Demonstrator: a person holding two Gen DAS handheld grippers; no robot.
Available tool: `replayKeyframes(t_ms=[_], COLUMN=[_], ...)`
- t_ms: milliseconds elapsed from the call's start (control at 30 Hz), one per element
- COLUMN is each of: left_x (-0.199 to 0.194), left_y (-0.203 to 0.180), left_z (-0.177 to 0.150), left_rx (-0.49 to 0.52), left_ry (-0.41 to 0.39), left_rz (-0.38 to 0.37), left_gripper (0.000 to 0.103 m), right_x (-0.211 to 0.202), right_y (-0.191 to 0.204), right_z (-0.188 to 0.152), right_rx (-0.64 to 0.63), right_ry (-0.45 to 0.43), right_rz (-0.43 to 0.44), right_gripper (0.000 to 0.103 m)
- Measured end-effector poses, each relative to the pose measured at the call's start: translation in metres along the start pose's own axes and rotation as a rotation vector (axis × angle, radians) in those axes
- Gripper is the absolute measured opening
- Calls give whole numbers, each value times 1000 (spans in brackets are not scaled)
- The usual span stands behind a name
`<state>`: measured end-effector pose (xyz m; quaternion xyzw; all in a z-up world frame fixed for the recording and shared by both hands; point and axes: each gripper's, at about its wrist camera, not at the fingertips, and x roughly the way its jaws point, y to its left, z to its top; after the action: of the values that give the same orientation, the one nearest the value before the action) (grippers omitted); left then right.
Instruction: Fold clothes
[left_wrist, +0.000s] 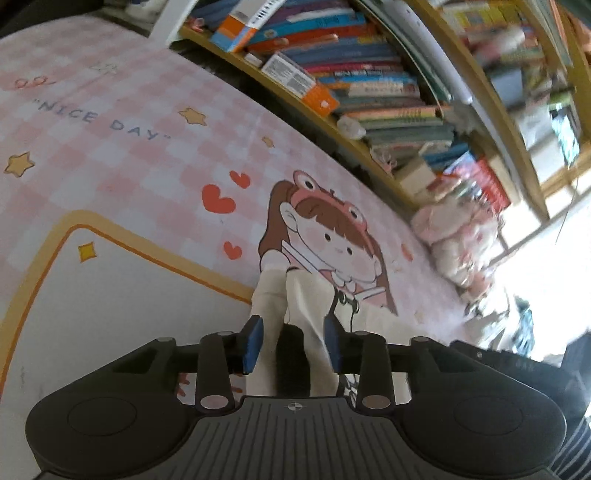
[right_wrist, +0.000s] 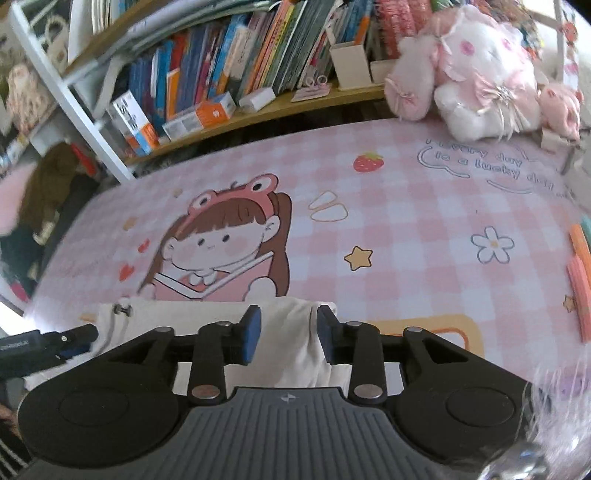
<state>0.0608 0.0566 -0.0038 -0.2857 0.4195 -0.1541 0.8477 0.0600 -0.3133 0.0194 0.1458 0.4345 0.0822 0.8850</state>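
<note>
A cream garment (left_wrist: 295, 302) lies bunched on the pink checked cover (left_wrist: 147, 155). My left gripper (left_wrist: 293, 343) is shut on a thick fold of it, and the cloth fills the gap between the blue pads (left_wrist: 253, 345). A black cord (left_wrist: 347, 301) runs along the fold's right side. In the right wrist view the same garment (right_wrist: 207, 317) stretches in a straight edge across the near side of the cover. My right gripper (right_wrist: 288, 338) is shut on its right end. The left gripper (right_wrist: 55, 341) shows at the garment's left end.
A bookshelf (right_wrist: 229, 74) packed with books runs along the far edge of the cover. A pink and white plush toy (right_wrist: 476, 70) sits at the far right corner. Pink and orange strips (right_wrist: 580, 280) lie at the right edge.
</note>
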Motion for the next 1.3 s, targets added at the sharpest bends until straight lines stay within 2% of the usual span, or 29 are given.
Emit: replayKeyframes(t_ms=[33,67,167,367,467,567,633,733,800,867,933,967,1033,1133,1233,1300], left_x=[2,2,2,5,4,-9,-19,-32,-36,-38,-40,-41,-44,-49,-54,-57], left_y=[0,0,6,21,26,27,26,22,17,12,8,5,0,-5,-11,-14], left_z=[0,0,-1,-1,0,3,4,3,-4,-11,-18,-22,-29,-40,-51,-57], left_rx=[-2,-9,-61,-166,-203,-210,-202,-155,-124,-102,-80,-69,-49,-27,1,27], left_ry=[4,4,0,2,-1,-54,-89,-92,-73,-53,-33,-23,-3,11,23,37], left_rz=[0,-5,-24,-50,-43,-17,-8,7,14,20,27,30,37,55,79,99], left_gripper=[9,6,4,5,12,18,32,42,47,49,51,52,62,68,70,70], right_x=[4,7,5,21,19,13,6,-7,-15,-23,-29,-32,-37,-45,-52,-55], right_y=[-1,-3,-20,-37,-40,-43,-46,-49,-48,-44,-38,-35,-28,-18,-11,-5], right_z=[0,0,-1,-6,-5,-5,-5,-9,-13,-19,-26,-29,-37,-50,-62,-71], right_rx=[2,18,129,215,241,249,262,270,259,238,211,198,174,152,154,148], right_ry=[10,15,11,61,56,38,22,12,9,9,12,15,24,37,50,64], right_rz=[-7,-11,8,27,34,9,-5,-2,-2,-7,-10,-12,-20,-34,-59,-76], right_gripper=[6,1,1,1,1,3,5,6,12,27,30,34,42,54,66,68])
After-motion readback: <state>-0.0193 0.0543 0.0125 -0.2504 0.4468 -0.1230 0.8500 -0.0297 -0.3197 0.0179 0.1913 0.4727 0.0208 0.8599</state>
